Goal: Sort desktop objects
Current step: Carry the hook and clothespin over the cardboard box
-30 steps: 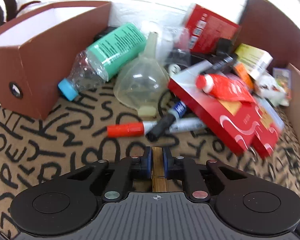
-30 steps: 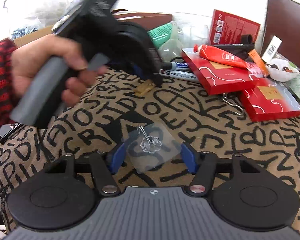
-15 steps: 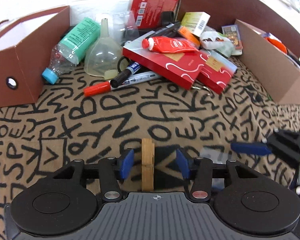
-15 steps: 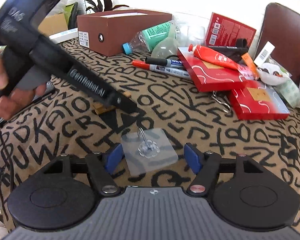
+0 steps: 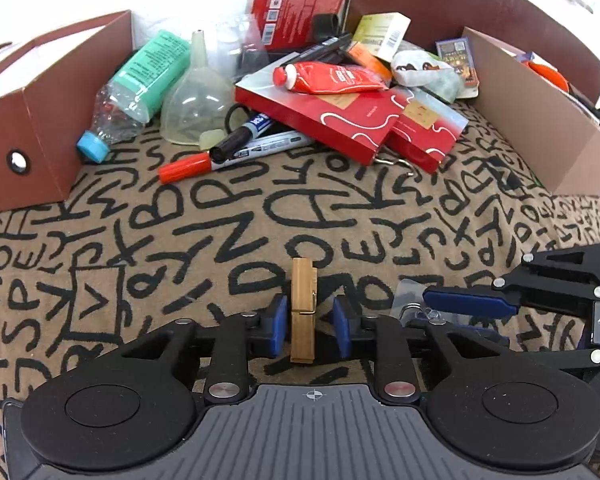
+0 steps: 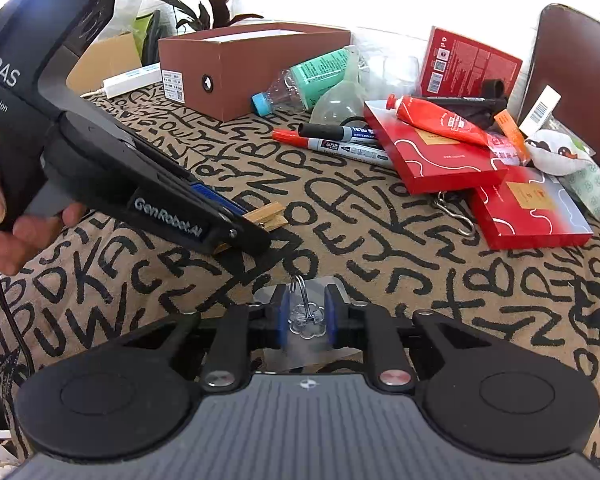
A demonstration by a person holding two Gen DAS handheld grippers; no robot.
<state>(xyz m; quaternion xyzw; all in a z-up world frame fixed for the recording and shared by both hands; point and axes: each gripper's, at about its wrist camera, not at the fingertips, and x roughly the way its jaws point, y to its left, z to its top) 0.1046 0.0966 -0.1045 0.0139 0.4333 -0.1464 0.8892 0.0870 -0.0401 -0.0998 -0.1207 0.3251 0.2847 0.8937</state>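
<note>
A wooden clothespin [image 5: 303, 308] lies on the lettered cloth between the pads of my left gripper [image 5: 310, 330]; the left pad is near it and the right pad stands off, so the gripper is open. The clothespin also shows in the right wrist view [image 6: 266, 216], under the left gripper body [image 6: 160, 200]. My right gripper [image 6: 305, 320] has its pads closed in around the metal hook of a clear adhesive wall hook [image 6: 306, 314], which lies on the cloth. The right gripper's blue finger [image 5: 468, 304] shows in the left wrist view.
A brown box [image 5: 40, 112] stands at the left, and a cardboard box [image 5: 540, 120] at the right. Between them is a pile: a bottle [image 5: 140, 84], a funnel [image 5: 194, 100], markers [image 5: 236, 152], red boxes [image 5: 340, 120] and a red tube [image 5: 332, 78]. A wire hook [image 6: 454, 212] lies by the boxes.
My left gripper pulled back from the pile, set the clothespin down and opened. My right gripper's pads closed in around the clear hook.
</note>
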